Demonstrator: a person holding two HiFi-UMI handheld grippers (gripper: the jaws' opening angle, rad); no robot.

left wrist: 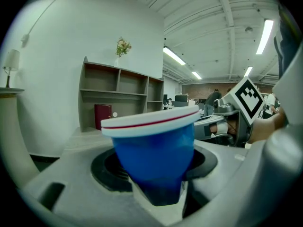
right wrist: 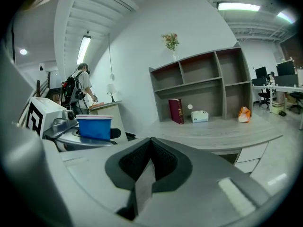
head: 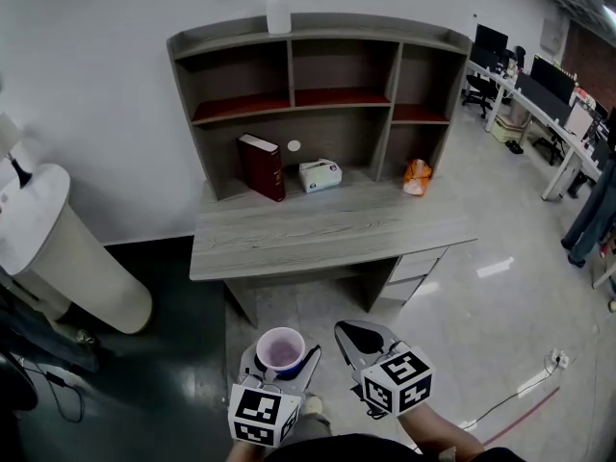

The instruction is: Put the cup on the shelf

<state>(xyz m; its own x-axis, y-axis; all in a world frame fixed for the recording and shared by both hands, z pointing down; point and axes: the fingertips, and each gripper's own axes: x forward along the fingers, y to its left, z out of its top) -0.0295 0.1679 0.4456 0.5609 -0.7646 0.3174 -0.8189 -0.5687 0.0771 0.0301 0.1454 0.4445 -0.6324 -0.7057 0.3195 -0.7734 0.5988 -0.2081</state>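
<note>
Cup [left wrist: 154, 141] — upright, mouth up — sits clamped in the left gripper [head: 283, 364], short of the desk's [head: 327, 234] front edge; the shelf [head: 318, 99] lies straight ahead beyond it. Right gripper [right wrist: 150, 150] alongside — jaws pressed together, empty.

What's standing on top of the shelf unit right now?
A white vase holding a flowering sprig stands on the top board of the shelf unit, slightly left of centre. Nothing else shows there. The head view crops the sprig's top.
</note>
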